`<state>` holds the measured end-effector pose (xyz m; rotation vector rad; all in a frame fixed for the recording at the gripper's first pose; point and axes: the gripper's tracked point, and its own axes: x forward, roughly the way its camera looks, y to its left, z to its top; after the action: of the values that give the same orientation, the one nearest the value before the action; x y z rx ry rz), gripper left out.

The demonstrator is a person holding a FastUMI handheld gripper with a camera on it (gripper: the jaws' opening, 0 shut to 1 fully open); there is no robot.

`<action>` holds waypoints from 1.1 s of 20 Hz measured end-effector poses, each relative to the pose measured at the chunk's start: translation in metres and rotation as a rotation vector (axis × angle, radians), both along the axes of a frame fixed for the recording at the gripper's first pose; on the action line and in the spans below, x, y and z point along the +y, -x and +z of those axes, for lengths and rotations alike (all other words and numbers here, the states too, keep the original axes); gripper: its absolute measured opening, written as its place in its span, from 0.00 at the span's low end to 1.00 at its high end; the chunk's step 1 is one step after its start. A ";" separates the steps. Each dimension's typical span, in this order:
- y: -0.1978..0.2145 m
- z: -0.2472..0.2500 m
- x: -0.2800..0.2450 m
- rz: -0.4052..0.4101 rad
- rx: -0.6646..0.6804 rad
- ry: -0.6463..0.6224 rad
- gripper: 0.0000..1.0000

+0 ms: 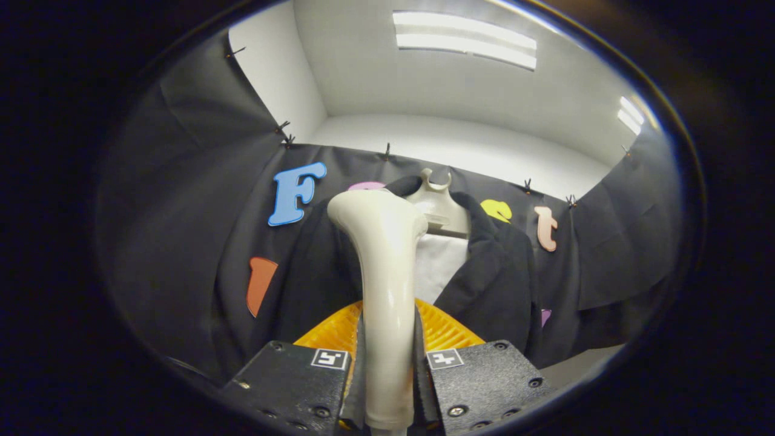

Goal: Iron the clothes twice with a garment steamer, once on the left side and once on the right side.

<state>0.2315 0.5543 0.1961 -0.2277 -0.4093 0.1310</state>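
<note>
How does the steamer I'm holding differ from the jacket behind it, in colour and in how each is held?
The garment steamer is cream, smooth and glossy; the jacket is dark, matte cloth. The steamer is clamped upright between the gripper fingers; the jacket hangs on a pale hanger against the wall. The steamer stands in front, covering part of the jacket. Both are upright.

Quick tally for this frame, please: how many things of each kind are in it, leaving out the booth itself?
Garment steamer, cream, gripped between the fingers: 1
Dark jacket hanging just beyond the steamer: 1
White shirt inside the jacket: 1
Pale hanger holding both: 1
Orange ribbed piece behind the steamer handle: 1
Total: 5
</note>
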 end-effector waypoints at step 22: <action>0.019 -0.133 -0.031 -0.036 0.230 0.098 0.34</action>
<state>0.2127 0.5230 0.0627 -0.3129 -0.1704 0.1406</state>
